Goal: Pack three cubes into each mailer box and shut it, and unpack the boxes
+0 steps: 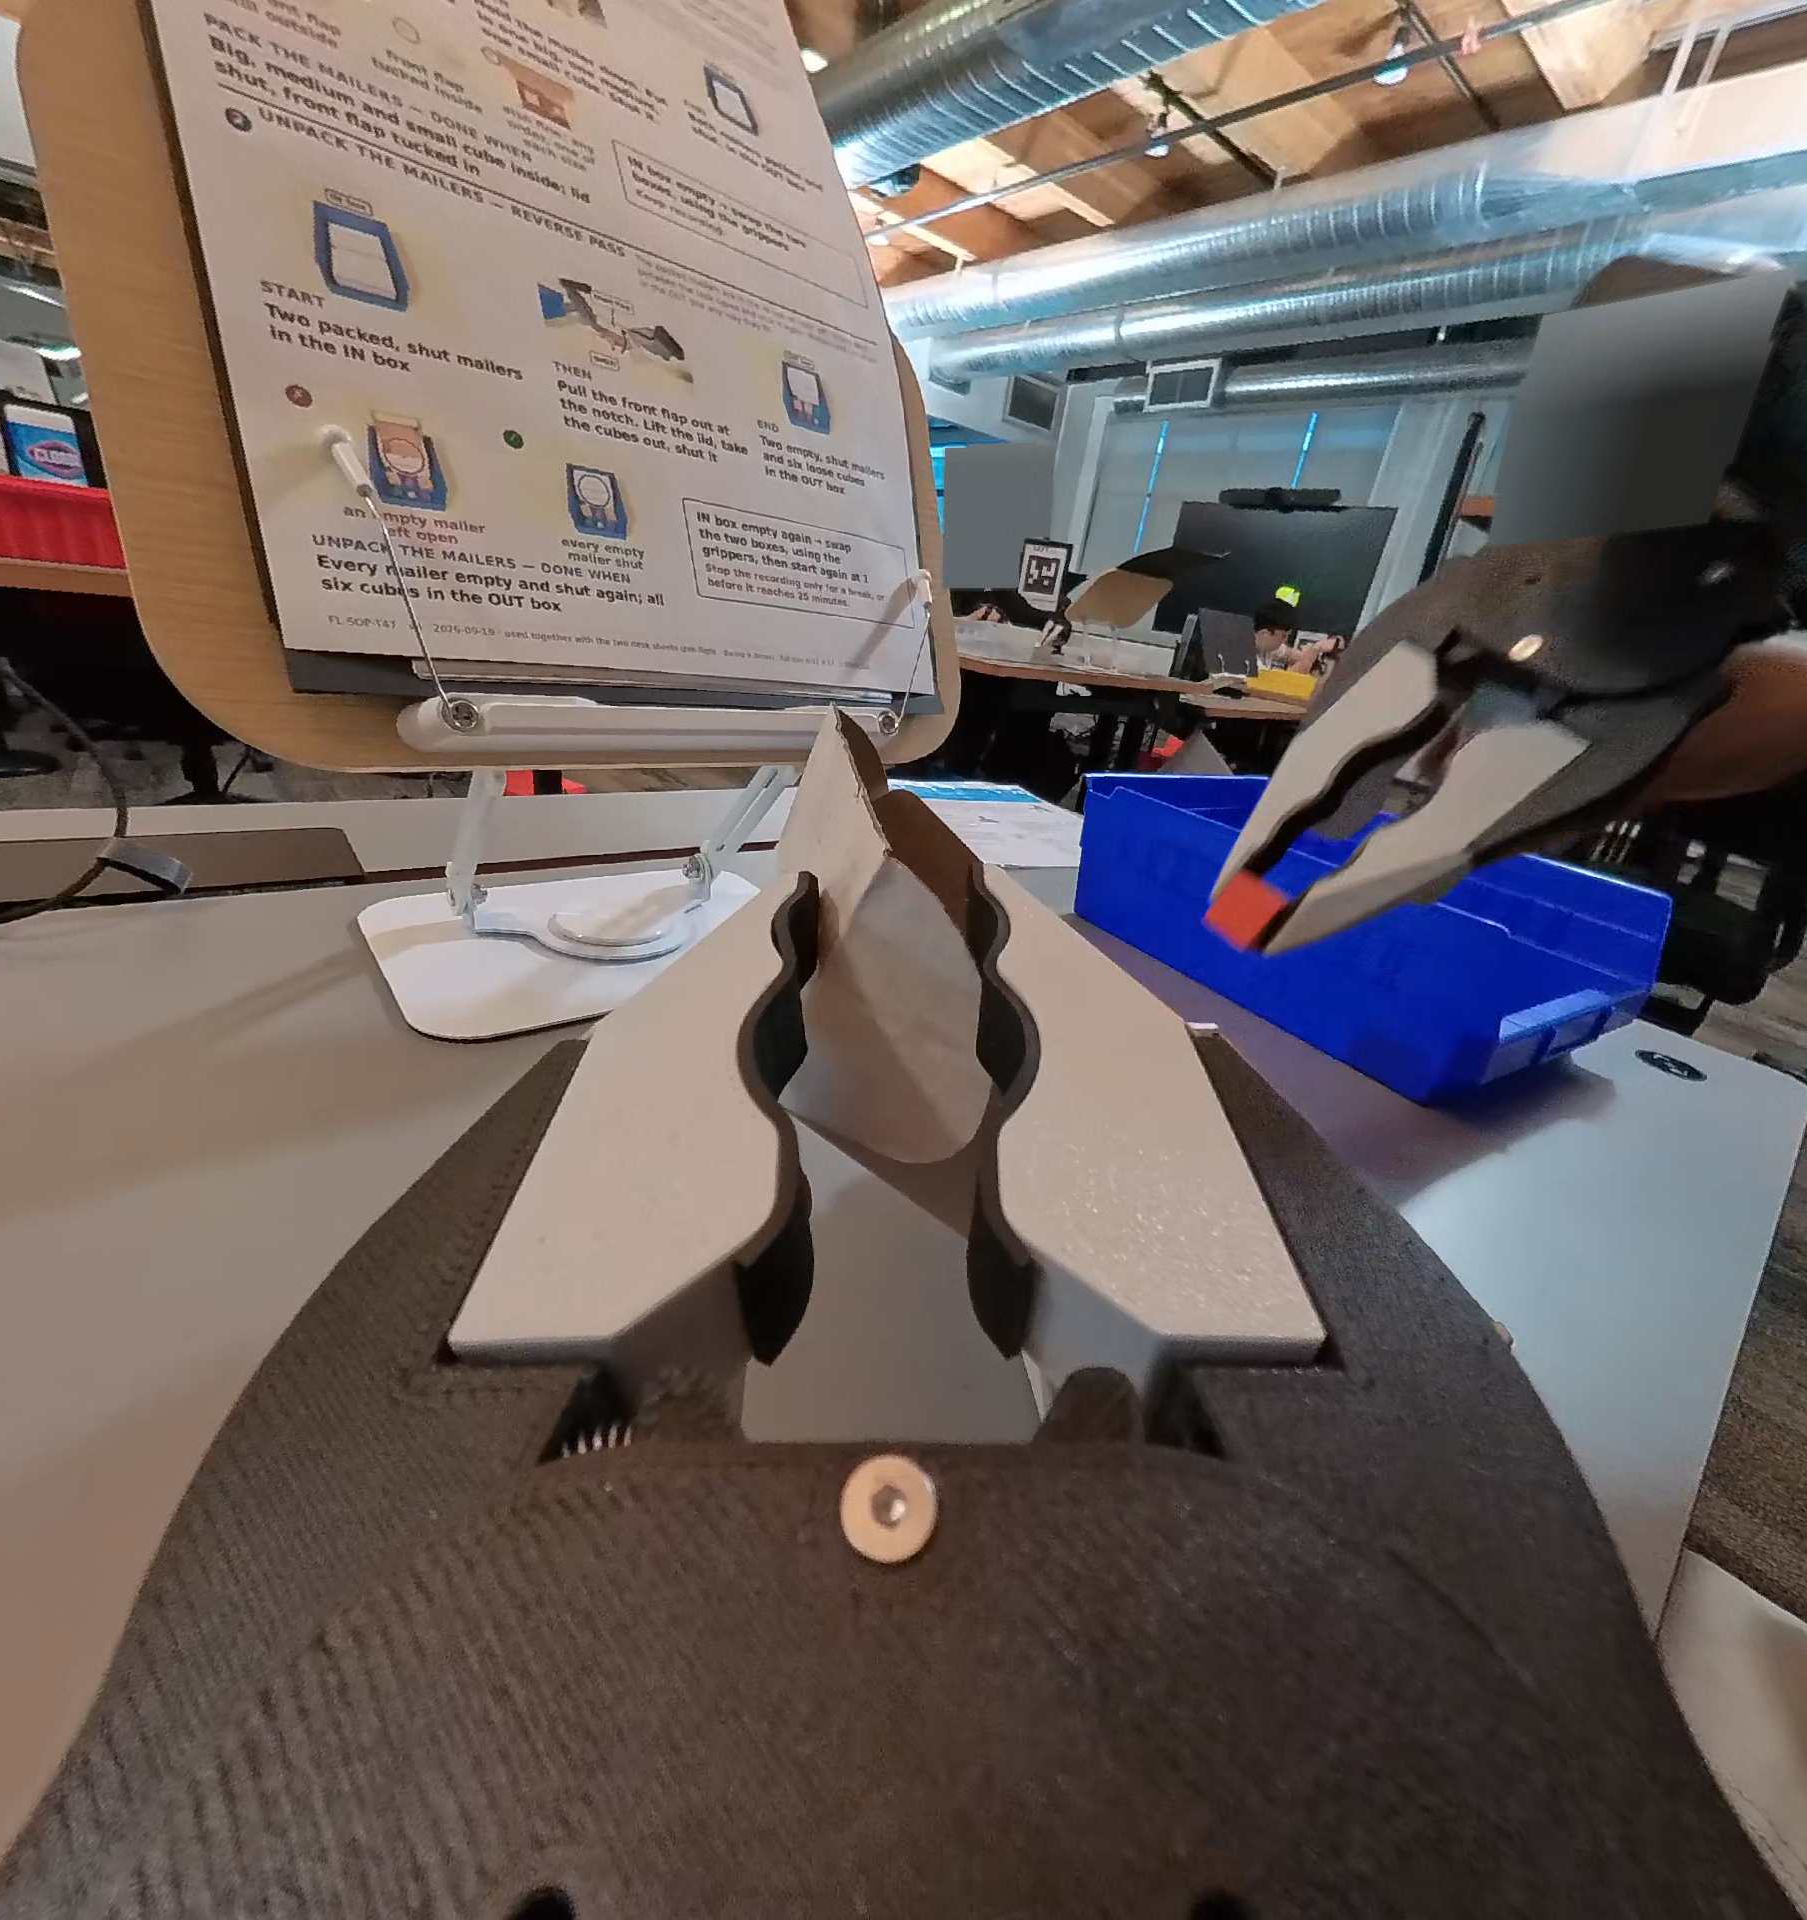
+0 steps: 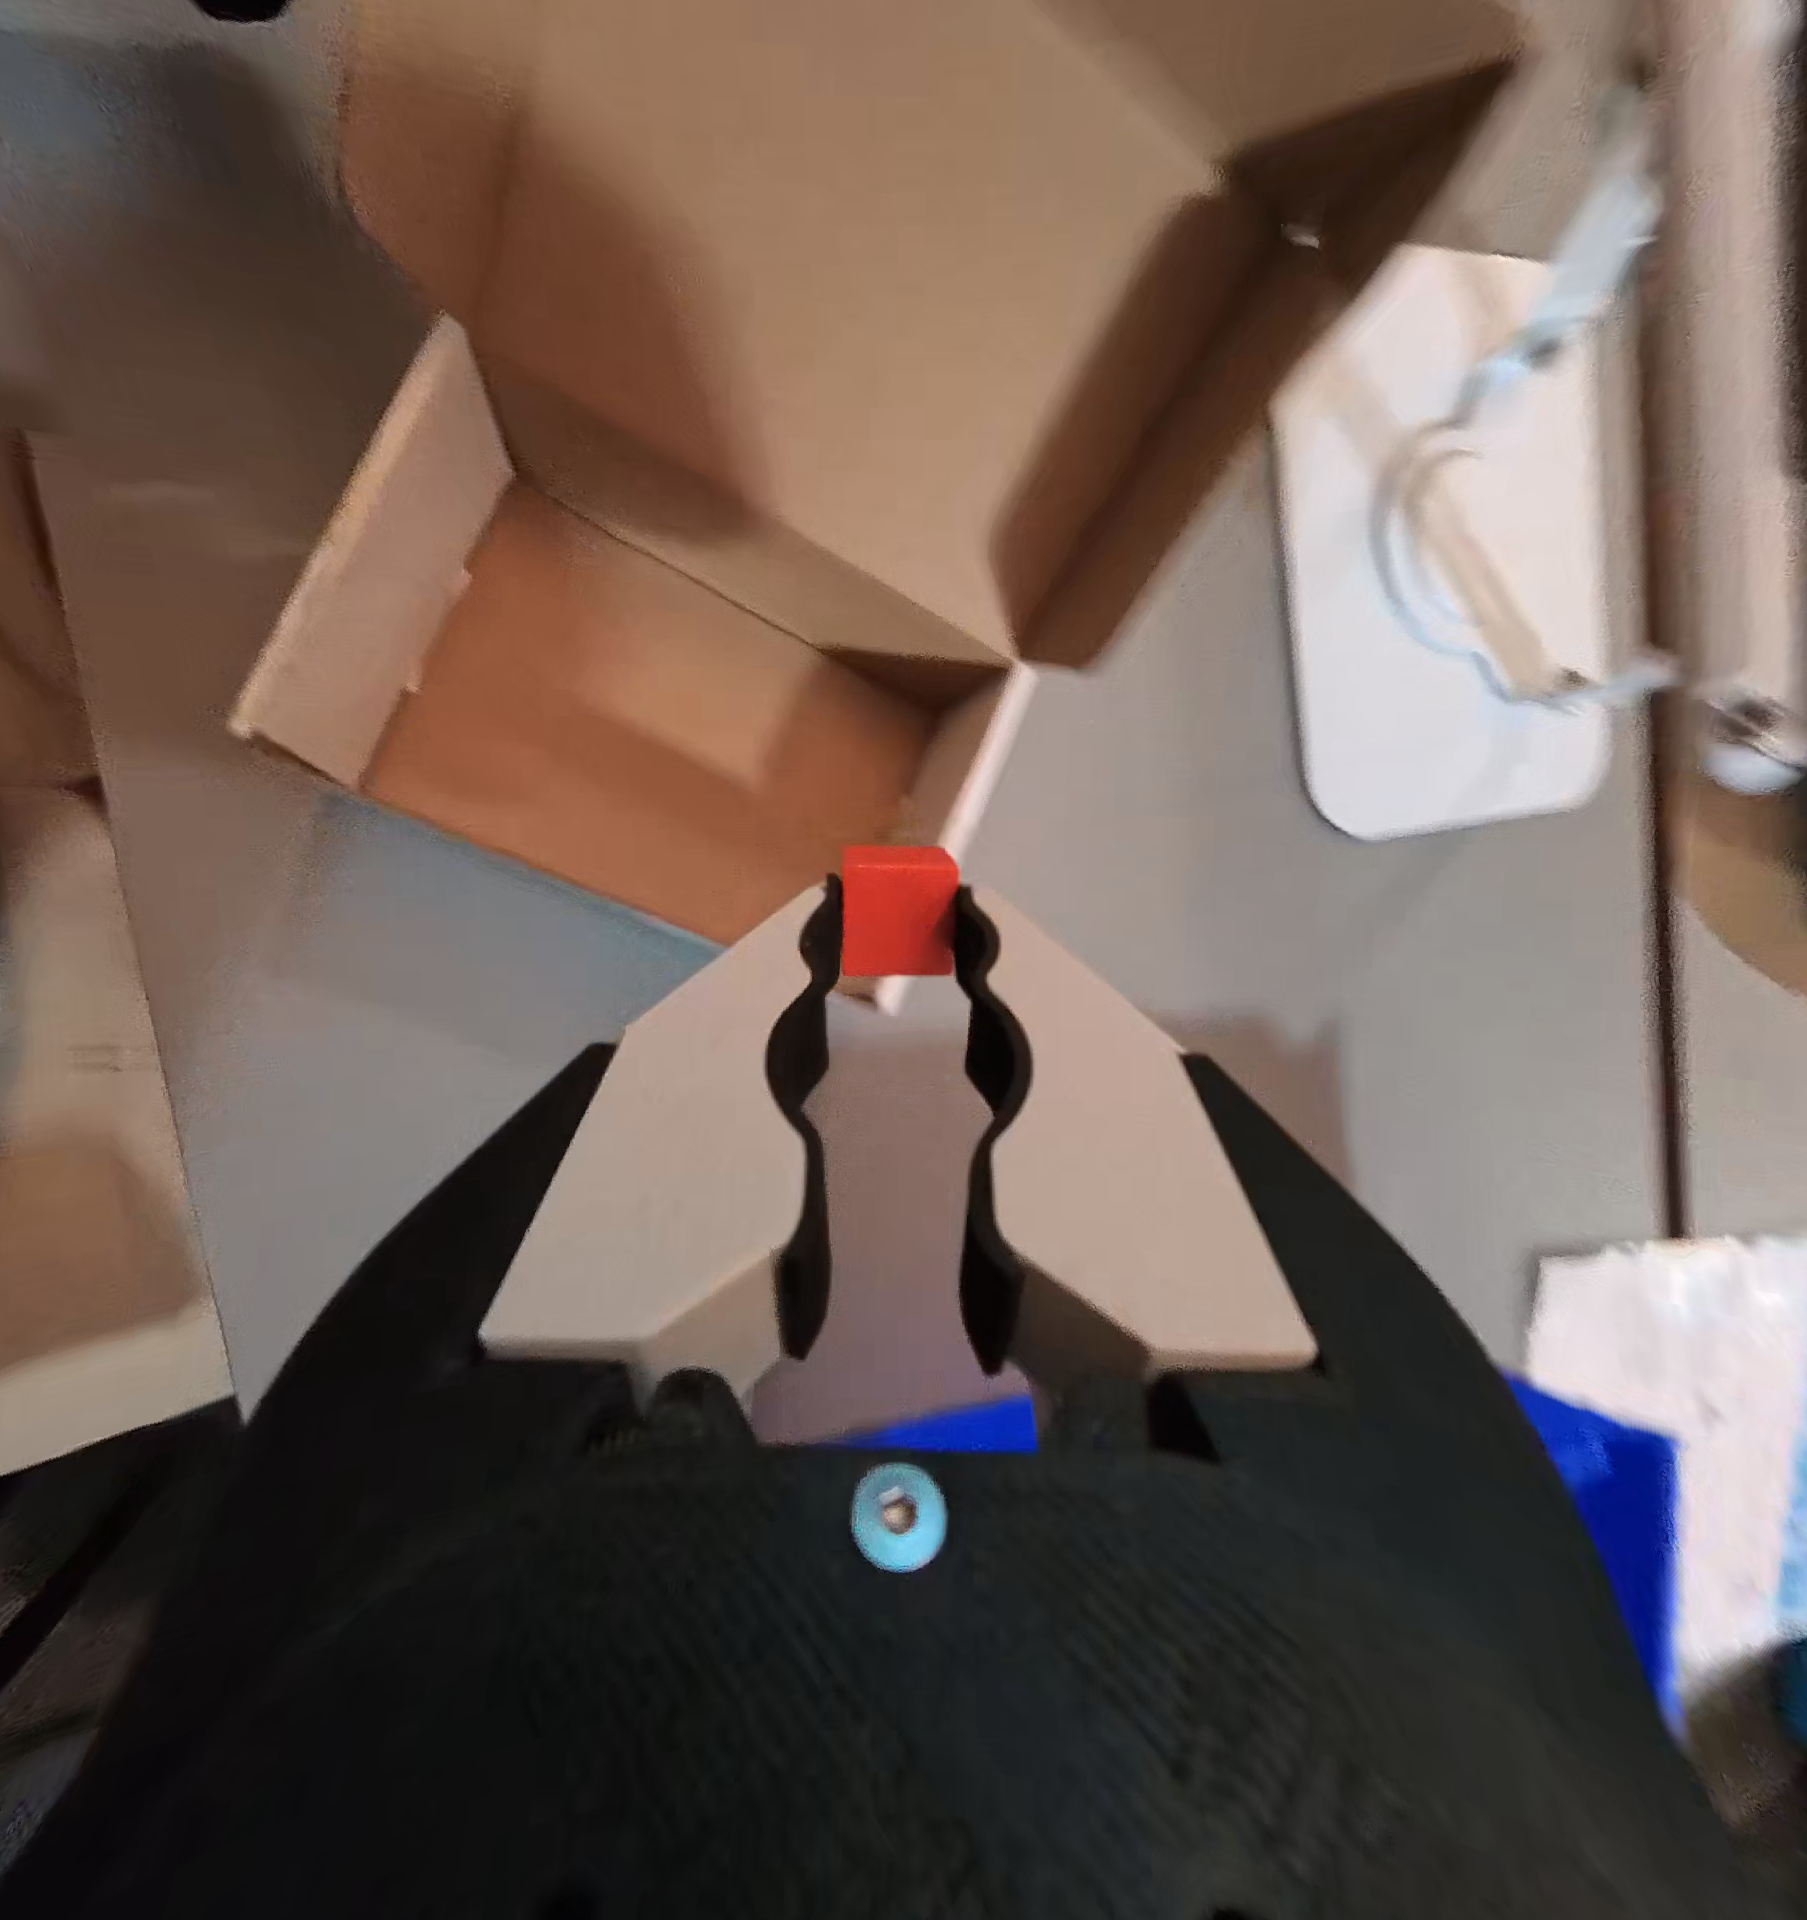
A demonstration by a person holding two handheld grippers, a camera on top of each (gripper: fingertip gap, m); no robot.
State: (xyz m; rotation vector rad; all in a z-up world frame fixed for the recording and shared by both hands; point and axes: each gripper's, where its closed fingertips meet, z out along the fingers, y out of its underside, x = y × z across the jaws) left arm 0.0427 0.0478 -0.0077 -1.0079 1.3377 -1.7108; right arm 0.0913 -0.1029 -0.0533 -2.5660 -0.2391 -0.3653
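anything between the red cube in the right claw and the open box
Nothing visible. The right claw grips the red cube near the corner of the open box; the lid is raised clear of the opening.

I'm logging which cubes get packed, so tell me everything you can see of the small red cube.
The red cube is small, plain and matte, with crisp edges, possibly plastic or painted wood. It is pinched at the very tips of the right gripper, one black pad on each side, held in the air and touching nothing else. In the right wrist view it hangs by the near corner of the open mailer box; in the left wrist view it appears before the blue bin.
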